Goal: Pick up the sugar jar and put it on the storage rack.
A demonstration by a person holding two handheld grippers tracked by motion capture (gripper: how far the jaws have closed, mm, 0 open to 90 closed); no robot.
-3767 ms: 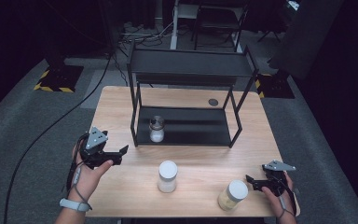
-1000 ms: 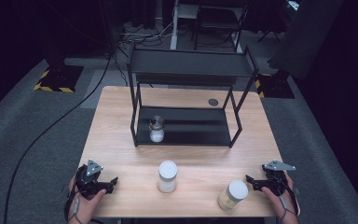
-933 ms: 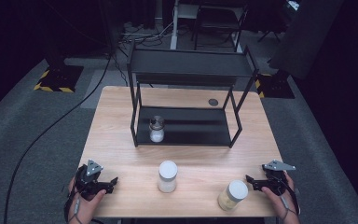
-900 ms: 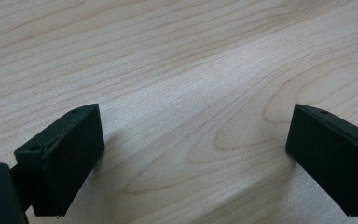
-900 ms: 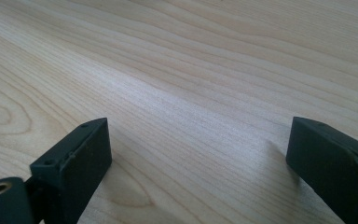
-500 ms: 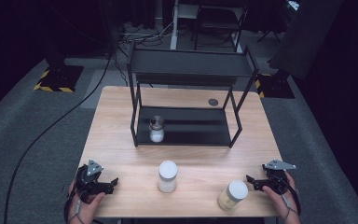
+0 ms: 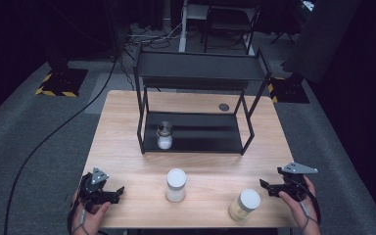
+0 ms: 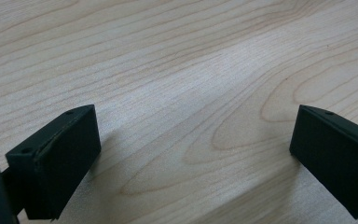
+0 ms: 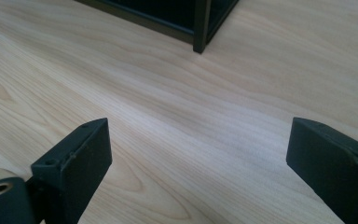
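Three jars are in the high view. A white-lidded jar [image 7: 176, 185] stands at the table's front middle. A jar of yellowish contents [image 7: 244, 204] stands front right. A small glass jar [image 7: 164, 135] sits on the black rack's [image 7: 200, 68] lower shelf. My left gripper [image 7: 119, 192] rests low at the front left, well left of the white-lidded jar. Its jaws have just been opening and stand wide over bare wood [image 8: 191, 158]. My right gripper [image 7: 264, 186] hovers just right of the yellowish jar, open, with bare wood between its jaws [image 9: 198, 158].
The wooden table [image 7: 122, 147] carries the two-tier rack at its back half, and one rack leg [image 9: 200, 28] shows ahead of the right gripper. A small dark disc [image 7: 223, 106] lies behind the rack. Grey floor and cables surround the table.
The left hand came back from the table's left side to the front edge. The right gripper has lifted a little in the last half second. The jars have not moved.
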